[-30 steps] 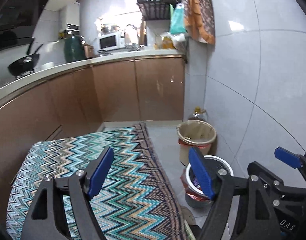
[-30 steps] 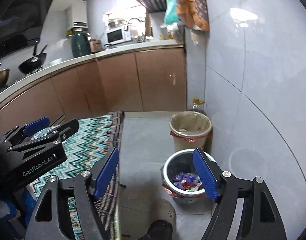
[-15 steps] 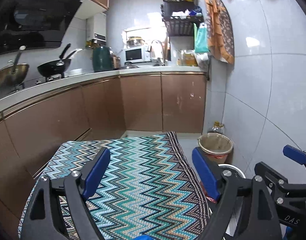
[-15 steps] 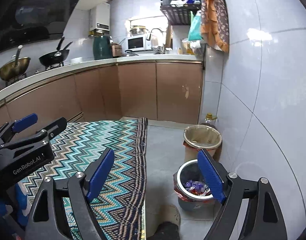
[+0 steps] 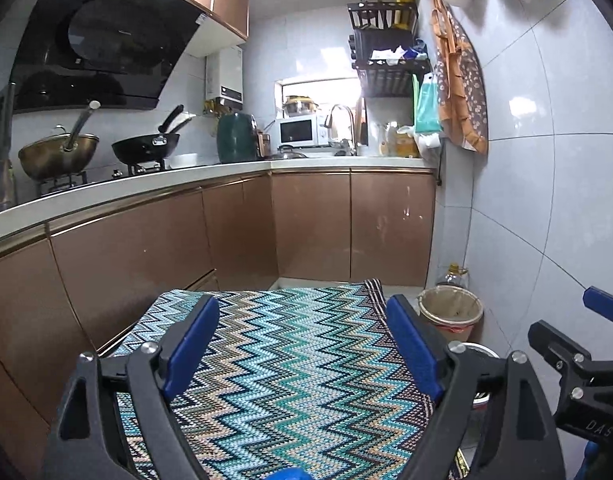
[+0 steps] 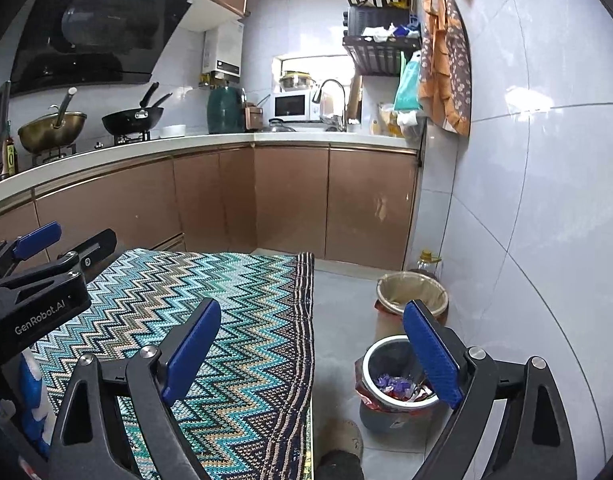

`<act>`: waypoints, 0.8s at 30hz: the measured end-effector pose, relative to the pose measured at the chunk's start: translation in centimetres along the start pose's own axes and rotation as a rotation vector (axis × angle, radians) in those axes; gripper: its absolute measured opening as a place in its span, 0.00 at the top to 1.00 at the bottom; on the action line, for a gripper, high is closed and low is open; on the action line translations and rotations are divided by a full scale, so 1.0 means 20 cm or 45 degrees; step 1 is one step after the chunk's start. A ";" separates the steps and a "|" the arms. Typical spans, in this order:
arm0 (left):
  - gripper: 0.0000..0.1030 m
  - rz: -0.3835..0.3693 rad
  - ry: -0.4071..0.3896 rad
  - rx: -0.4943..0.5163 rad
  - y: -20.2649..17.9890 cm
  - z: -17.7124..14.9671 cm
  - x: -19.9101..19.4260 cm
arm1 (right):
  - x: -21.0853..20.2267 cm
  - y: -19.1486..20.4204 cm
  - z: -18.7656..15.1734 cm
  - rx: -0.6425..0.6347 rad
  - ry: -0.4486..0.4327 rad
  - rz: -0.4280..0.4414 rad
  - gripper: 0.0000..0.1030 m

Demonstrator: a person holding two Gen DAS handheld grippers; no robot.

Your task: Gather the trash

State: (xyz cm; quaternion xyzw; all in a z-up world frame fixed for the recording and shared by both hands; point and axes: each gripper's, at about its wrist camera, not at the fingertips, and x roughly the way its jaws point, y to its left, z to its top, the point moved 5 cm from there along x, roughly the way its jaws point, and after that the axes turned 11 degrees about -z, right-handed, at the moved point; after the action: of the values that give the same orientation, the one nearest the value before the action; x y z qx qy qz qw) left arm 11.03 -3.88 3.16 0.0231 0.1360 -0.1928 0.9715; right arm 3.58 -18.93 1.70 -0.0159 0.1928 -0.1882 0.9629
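1. A woven cloth [image 5: 290, 368] with teal, blue and tan zigzags covers a flat surface in front of me; what is under it is hidden.
2. My left tongs [image 5: 302, 356] hang level over the cloth, their blue ribbed pads wide apart and holding nothing.
3. My right tongs [image 6: 312, 354] hang over the cloth's right edge and the grey floor [image 6: 338, 320], also wide apart and empty.
4. A round shiny metal bin [image 6: 390, 380] stands on the floor by the white tiled wall. Purple and red trash [image 6: 398, 384] lies inside. My right pad hides part of its rim.
5. Just behind it stands a second round bin [image 6: 412, 292] with a tan bag liner. I cannot make out what is inside.
6. A bottle [image 6: 426, 262] with a yellow cap is half hidden behind that bin.
7. The brown cupboards carry a white worktop [image 5: 210, 178].
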 end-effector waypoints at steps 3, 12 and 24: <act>0.15 0.009 -0.009 0.000 0.01 -0.01 -0.04 | -0.03 0.01 0.01 -0.001 -0.018 -0.002 0.10; 0.14 0.019 -0.043 0.014 0.02 -0.02 -0.11 | -0.11 0.00 0.00 0.002 -0.062 -0.010 0.09; 0.14 0.040 -0.015 0.034 0.00 -0.06 -0.12 | -0.16 -0.03 0.00 0.005 -0.099 -0.053 0.09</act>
State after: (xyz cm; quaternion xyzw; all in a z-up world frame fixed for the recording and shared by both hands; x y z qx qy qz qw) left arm 8.72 -2.85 2.73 0.0372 0.1275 -0.1793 0.9748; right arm 0.61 -18.30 2.96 -0.0253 0.1544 -0.2078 0.9656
